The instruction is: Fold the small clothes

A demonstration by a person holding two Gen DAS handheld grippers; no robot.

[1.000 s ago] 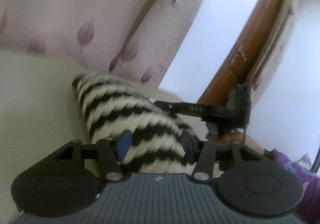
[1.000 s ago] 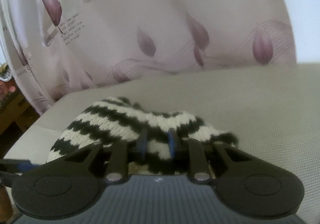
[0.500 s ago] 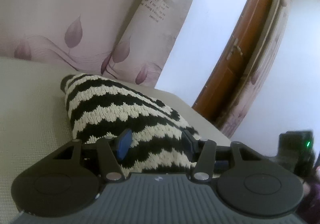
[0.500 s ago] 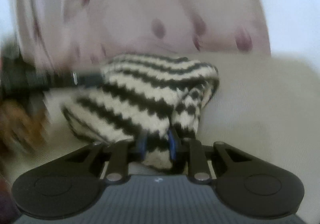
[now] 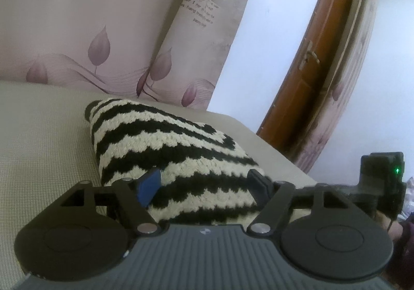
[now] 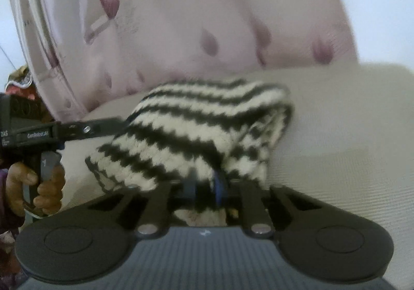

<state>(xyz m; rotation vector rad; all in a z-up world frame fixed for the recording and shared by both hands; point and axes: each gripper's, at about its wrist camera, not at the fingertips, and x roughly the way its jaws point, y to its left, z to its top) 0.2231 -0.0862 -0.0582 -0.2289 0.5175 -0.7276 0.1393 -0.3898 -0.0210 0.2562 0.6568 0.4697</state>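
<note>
A: Where does the black-and-cream striped knitted garment (image 5: 165, 145) lie?

B: On the beige woven bed cover (image 5: 44, 135), doubled over into a heap. Behind it hangs the pale pink leaf-printed curtain (image 5: 85, 26); to the right of that, in the left wrist view, stands the brown wooden door (image 5: 313, 67).

A: And the tools?

B: The left hand-held gripper (image 5: 204, 184) straddles the garment's near edge, its jaws opening. The right hand-held gripper (image 6: 204, 184) pinches the near fold. In the right wrist view, the person's left hand (image 6: 33, 186) sits left of the heap.

A black-and-cream zigzag-striped knit garment (image 5: 165, 145) lies folded over in a mound on beige fabric.
</note>
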